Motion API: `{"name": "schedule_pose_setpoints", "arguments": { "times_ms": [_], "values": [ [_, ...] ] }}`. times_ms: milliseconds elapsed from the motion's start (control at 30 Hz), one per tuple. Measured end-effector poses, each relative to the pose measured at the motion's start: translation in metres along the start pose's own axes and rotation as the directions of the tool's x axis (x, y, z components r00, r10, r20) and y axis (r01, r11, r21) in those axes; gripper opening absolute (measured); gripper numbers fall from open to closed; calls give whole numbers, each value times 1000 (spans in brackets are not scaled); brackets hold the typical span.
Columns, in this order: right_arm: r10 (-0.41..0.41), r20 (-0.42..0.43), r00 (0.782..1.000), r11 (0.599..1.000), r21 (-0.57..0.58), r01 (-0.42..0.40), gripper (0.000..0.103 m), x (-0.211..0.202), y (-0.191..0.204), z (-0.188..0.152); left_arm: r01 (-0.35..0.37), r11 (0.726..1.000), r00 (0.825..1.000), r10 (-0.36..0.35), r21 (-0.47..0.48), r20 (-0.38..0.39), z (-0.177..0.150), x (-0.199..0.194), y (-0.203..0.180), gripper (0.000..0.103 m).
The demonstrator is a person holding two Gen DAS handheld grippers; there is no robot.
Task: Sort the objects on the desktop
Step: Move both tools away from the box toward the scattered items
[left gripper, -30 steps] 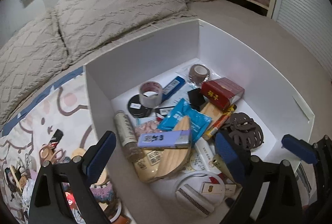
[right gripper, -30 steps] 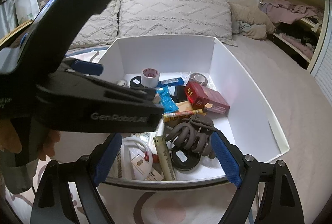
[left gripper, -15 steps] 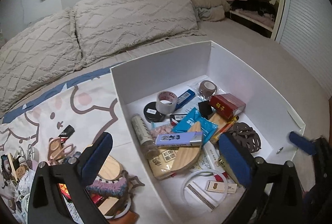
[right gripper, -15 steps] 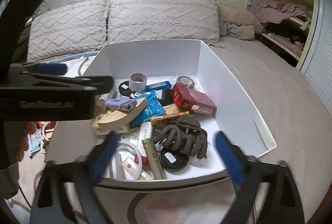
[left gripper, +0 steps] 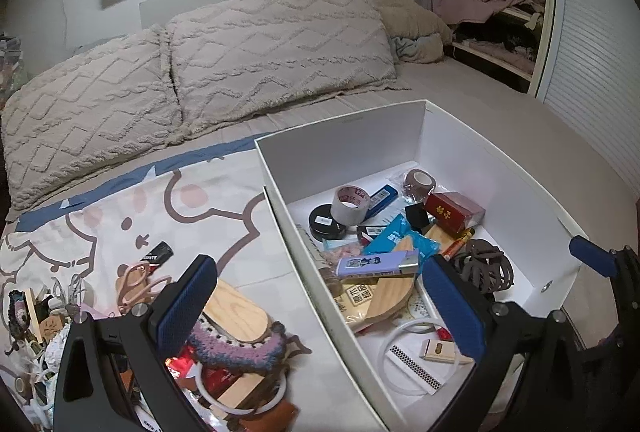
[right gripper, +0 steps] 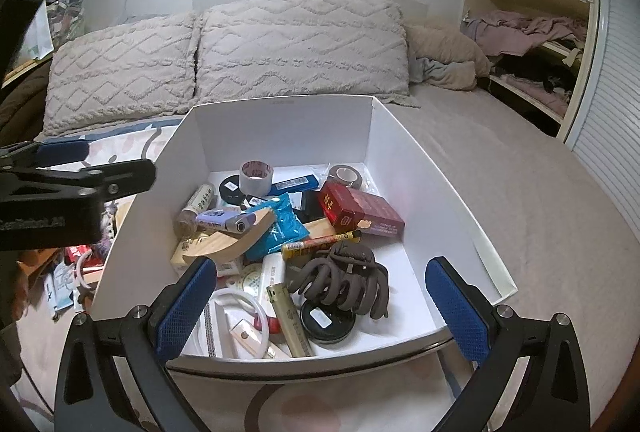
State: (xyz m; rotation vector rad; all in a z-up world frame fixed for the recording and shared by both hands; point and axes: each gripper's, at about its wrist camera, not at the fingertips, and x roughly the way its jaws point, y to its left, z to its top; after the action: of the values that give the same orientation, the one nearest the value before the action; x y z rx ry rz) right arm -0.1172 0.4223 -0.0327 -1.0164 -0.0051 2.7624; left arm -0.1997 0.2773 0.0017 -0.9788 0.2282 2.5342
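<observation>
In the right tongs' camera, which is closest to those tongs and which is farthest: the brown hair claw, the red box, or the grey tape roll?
From the right tongs, going deeper into the white box:
1. Brown hair claw, just ahead, at the box's near end.
2. Red box, in the middle, a bit right.
3. Grey tape roll, far back by the rear wall, a bit left.

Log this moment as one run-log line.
left hand-held gripper: open, empty | right hand-held gripper: open, empty | box: holds hair claw, tape | pile: unsorted
</observation>
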Motion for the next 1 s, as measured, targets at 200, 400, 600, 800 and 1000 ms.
{"name": "schedule_pose_setpoints", "arguments": {
  "times_ms": [200,400,600,800,1000],
  "values": [
    [-5,34,999,1000,23,4,103,-8,-1,2,-4,1000,999,4,-2,38,-4,-17,11,103],
    [28,121,992,997,63,-36,103,-29,-5,5,-23,1000,998,23,-4,59,-6,-34,28,103],
    [47,178,983,993,96,-64,103,-45,-5,8,-52,999,993,52,-4,107,-11,-59,49,103],
    [77,196,978,993,77,-94,103,-55,6,9,-104,995,982,102,6,158,-20,-86,67,103],
    [124,221,967,989,47,-138,103,-64,22,9,-149,989,967,143,12,209,-34,-113,84,103]
  ]
}}
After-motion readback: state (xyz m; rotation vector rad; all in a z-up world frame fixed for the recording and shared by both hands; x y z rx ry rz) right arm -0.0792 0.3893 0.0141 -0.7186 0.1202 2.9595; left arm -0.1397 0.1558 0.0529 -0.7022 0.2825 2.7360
